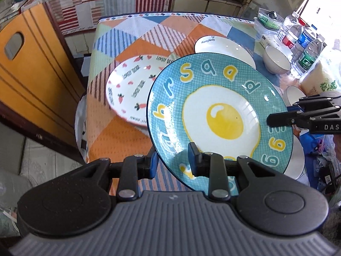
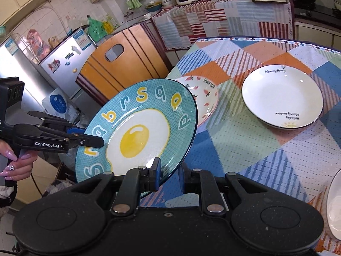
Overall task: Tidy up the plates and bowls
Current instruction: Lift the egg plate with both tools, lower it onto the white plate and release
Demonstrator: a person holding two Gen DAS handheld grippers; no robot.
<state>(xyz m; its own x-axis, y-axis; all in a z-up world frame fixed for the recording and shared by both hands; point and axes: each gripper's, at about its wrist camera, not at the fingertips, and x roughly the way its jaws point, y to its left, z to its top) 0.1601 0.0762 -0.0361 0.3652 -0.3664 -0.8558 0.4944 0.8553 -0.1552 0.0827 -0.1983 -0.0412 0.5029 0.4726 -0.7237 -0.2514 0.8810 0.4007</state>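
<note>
Two claws share one load: the left claw (image 1: 172, 162) and the right claw (image 2: 169, 176) each pinch opposite rims of the blue plate (image 1: 219, 115), a glazed round dish with a fried-egg picture and raised-looking letters. It hangs tilted above the desk (image 1: 127, 138), probably held on both sides for balance. Below lie a carrot-patterned plate (image 1: 127, 91) and a plain white plate (image 2: 281, 96), smooth and shallow; a white bowl (image 1: 276, 60) stands near bottles.
</note>
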